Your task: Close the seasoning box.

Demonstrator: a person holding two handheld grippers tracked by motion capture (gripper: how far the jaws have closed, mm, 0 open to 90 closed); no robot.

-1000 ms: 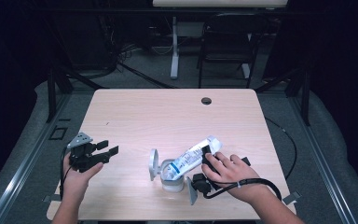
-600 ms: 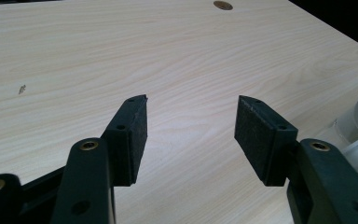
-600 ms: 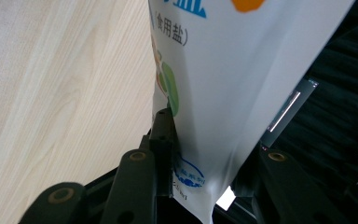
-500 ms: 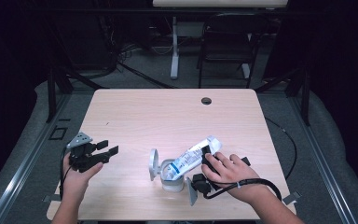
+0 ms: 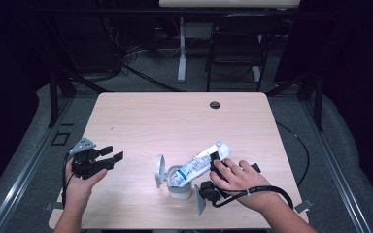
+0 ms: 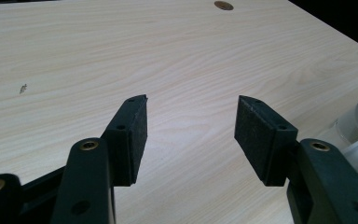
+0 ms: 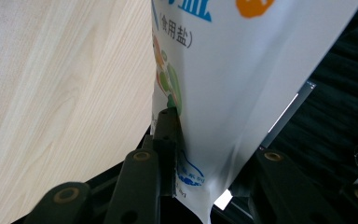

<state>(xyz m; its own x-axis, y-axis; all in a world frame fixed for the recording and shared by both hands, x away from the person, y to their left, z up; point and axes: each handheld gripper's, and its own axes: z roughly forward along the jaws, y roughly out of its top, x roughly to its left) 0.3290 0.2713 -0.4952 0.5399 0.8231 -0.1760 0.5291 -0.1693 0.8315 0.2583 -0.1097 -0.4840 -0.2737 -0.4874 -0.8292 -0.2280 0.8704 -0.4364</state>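
the table (image 5: 184,116) is bare across its far half, up to a small round hole (image 5: 215,105) near the far edge. near the near edge, right of middle, the salt bag (image 5: 199,166) lies tilted, its long axis running from the near left up to the far right, its lower end in the open white container (image 5: 177,187), whose lid (image 5: 160,170) stands up at its left. the right gripper (image 5: 212,170) pinches the salt bag, its jaws having just been closing. the left gripper (image 5: 111,158), near the left edge, has its jaws spread over bare wood.
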